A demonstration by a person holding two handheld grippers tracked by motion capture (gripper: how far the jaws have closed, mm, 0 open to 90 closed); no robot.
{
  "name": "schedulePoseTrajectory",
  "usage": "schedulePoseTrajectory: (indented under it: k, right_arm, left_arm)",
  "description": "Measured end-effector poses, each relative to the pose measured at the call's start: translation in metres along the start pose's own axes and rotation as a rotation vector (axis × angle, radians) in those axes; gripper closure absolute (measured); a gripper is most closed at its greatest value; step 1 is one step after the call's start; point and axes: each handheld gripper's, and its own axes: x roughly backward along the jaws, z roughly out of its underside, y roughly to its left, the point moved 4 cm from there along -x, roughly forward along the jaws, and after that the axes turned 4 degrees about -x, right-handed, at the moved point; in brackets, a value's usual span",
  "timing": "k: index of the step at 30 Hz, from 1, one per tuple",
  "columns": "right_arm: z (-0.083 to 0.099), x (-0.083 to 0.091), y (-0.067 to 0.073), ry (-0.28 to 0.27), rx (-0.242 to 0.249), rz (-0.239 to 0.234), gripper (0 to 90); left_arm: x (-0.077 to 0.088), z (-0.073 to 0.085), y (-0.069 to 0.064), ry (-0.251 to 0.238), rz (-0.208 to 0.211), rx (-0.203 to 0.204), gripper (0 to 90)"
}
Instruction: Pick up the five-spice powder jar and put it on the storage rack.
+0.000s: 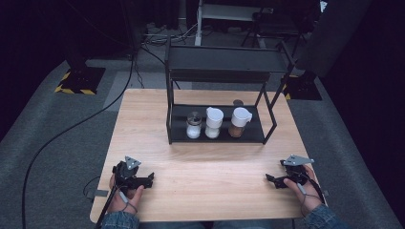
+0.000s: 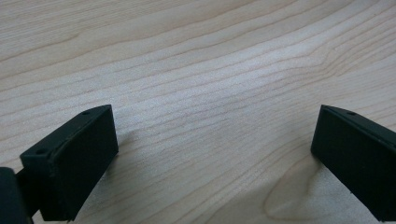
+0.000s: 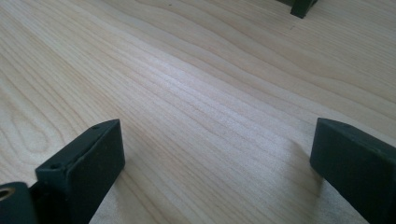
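Hand-held grippers, left [image 1: 149, 179] and right [image 1: 270, 179], are resting released on the wooden surface [image 1: 205, 191] as I am facing three jars [image 1: 213, 123] shelved on the black rack [image 1: 217, 138].

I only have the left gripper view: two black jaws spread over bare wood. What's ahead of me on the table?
Observer: A black two-tier rack stands at the far middle of the table.
Operator: Anything on it?
Observer: Three shakers on its lower shelf: a glass shaker, a white-capped shaker, and a brown-filled shaker.
Operator: Where's the other gripper?
Observer: The right gripper rests near the table's front right corner, jaws open, holding nothing.
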Motion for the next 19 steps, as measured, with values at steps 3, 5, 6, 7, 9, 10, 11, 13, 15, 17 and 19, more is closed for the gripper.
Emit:
schedulePoseTrajectory:
  k: [3, 5, 6, 7, 9, 10, 11, 13, 15, 17, 19]
  right_arm:
    - [0.0, -0.0002, -0.0001, 0.001, -0.004, 0.0, 2.2]
    - [0.0001, 0.0, -0.0004, 0.001, -0.002, -0.002, 2.2]
    - [0.0001, 0.0, -0.0005, 0.001, -0.002, -0.003, 2.1]
    - [0.0001, 0.0, -0.0006, 0.001, -0.002, -0.004, 2.0]
    - [0.0002, -0.0001, -0.0006, 0.001, -0.002, -0.004, 2.0]
    - [0.0002, -0.0001, -0.0006, 0.001, -0.002, -0.004, 2.0]
    - [0.0002, -0.0001, -0.0006, 0.001, -0.002, -0.004, 1.9]
    - [0.0002, -0.0001, -0.0006, 0.001, -0.002, -0.004, 1.9]
    - [0.0002, -0.0002, -0.0007, 0.0, -0.002, -0.004, 1.9]
    - [0.0002, -0.0002, -0.0008, 0.001, -0.002, -0.005, 1.8]
    - [0.0002, -0.0003, -0.0009, 0.0, -0.002, -0.006, 1.7]
  left_arm:
    - [0.0, 0.0, -0.0001, 0.0, 0.0, 0.0, 0.6]
    - [0.0, 0.0, 0.0, 0.0, 0.0, 0.0, 0.6]
    - [0.0, 0.0, 0.0, 0.0, 0.0, 0.0, 0.6]
    - [0.0, 0.0, 0.0, 0.0, 0.0, 0.0, 0.6]
    - [0.0, 0.0, 0.0, 0.0, 0.0, -0.001, 0.6]
    - [0.0, 0.0, 0.0, 0.0, 0.0, -0.001, 0.6]
    - [0.0001, -0.0001, 0.0, 0.001, -0.001, -0.001, 0.6]
    - [0.0001, -0.0001, 0.0001, 0.0, 0.0, -0.002, 0.6]
    - [0.0001, -0.0002, 0.0001, 0.001, 0.0, -0.002, 0.6]
    - [0.0001, -0.0002, 0.0, 0.001, -0.001, -0.001, 0.6]
    - [0.0002, -0.0002, 0.0002, 0.001, 0.0, -0.003, 0.5]
